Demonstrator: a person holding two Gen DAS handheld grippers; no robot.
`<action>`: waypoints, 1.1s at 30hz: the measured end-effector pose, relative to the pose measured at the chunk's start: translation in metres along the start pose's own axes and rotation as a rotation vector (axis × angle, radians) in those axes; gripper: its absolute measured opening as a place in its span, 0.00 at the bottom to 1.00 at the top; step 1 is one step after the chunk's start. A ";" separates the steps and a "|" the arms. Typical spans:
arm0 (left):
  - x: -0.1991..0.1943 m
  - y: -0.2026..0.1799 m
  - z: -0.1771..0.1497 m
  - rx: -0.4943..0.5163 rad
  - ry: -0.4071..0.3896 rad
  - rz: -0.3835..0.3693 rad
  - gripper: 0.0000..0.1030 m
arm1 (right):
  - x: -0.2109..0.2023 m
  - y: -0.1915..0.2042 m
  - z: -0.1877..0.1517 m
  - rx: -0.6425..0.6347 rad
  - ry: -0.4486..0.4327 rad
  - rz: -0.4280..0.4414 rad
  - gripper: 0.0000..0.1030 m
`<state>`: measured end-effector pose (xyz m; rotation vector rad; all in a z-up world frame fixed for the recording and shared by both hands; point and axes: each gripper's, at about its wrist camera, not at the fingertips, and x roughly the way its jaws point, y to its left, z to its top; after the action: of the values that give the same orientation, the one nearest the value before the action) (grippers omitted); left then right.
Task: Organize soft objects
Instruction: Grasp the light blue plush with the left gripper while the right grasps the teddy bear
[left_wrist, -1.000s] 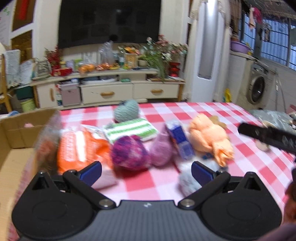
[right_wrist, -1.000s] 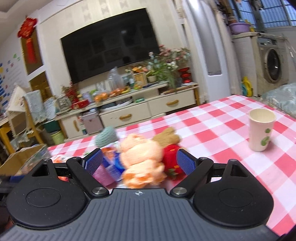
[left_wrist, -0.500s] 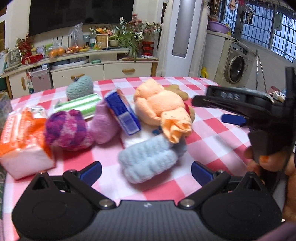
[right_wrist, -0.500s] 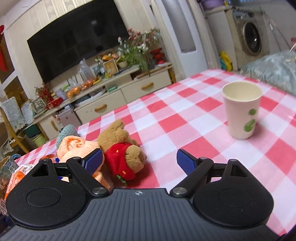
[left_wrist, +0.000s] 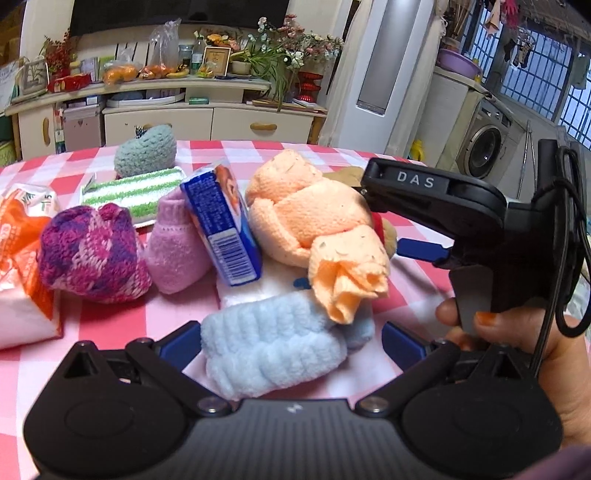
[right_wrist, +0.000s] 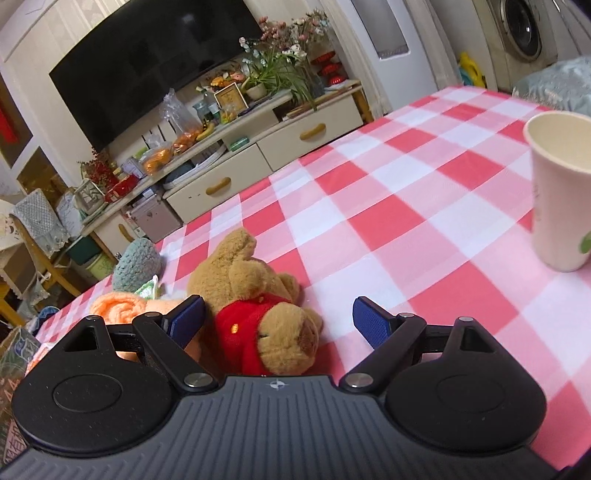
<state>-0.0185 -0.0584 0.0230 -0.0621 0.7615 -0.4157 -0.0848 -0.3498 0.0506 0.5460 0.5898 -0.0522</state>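
Tongs gape: our left gripper (left_wrist: 290, 341) straddles the blue fleece roll (left_wrist: 273, 350), our right gripper (right_wrist: 279, 319) flanks the teddy bear (right_wrist: 258, 310). We see the paper cup (right_wrist: 557, 192) cut off at the frame edge.

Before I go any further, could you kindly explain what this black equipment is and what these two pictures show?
A person holds two handheld grippers, each carrying a forward-looking camera, so each picture looks along one gripper's fingers. The left gripper is open around a fluffy light-blue cloth; behind lie a peach towel, pink sock and purple knitted hat. The right gripper is open around a teddy bear on the checked tablecloth, near a paper cup. Nothing is gripped.
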 end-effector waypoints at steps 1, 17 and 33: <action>0.001 0.001 0.000 -0.003 0.003 0.002 0.99 | -0.003 0.002 0.001 0.008 0.004 0.009 1.00; 0.008 0.015 0.003 -0.001 0.041 -0.057 0.81 | -0.003 0.015 -0.007 0.023 0.093 0.100 1.00; -0.019 0.028 -0.006 -0.039 0.093 -0.124 0.37 | -0.003 0.025 -0.008 -0.085 0.092 0.101 0.81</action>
<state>-0.0254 -0.0245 0.0255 -0.1272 0.8606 -0.5245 -0.0870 -0.3249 0.0581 0.4967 0.6504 0.0938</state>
